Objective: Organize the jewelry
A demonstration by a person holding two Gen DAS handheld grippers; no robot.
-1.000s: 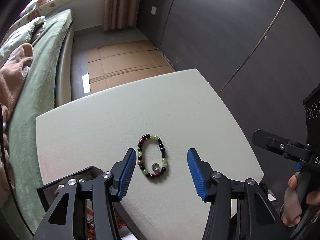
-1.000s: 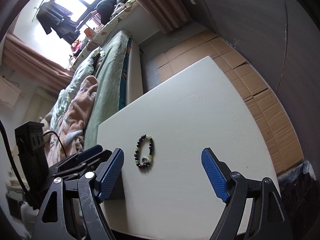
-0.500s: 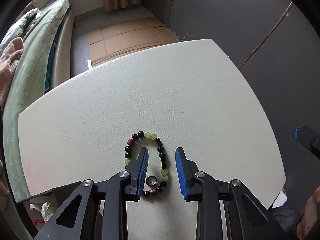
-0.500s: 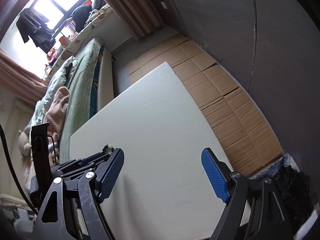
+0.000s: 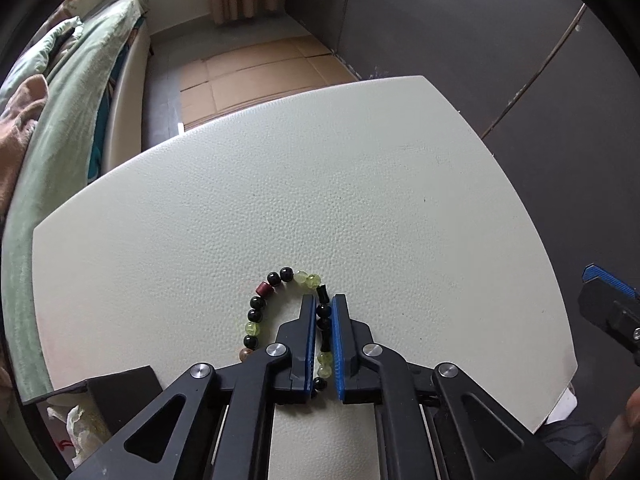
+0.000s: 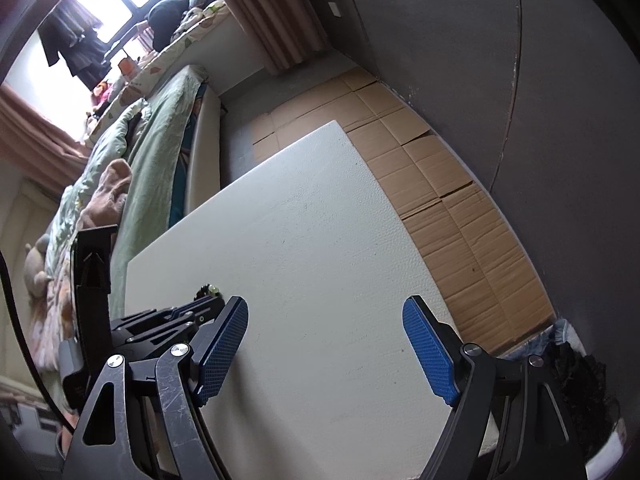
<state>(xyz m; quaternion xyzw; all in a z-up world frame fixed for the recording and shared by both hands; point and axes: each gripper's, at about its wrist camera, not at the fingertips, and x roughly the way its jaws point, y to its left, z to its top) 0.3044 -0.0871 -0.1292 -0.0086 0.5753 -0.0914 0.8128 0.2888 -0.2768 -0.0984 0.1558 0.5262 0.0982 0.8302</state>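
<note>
From the left wrist camera, the left gripper (image 5: 323,312) has its blue pads pinched nearly together on the right-hand strand of the beaded bracelet (image 5: 256,314), which lies on the white table (image 5: 280,200) near its front edge. A dark box (image 5: 120,392) sits at the lower left. From the right wrist camera, the right gripper (image 6: 324,344) hangs over the table with jaws spread wide, holding nothing; a few beads peek out beyond the left gripper (image 6: 188,312).
</note>
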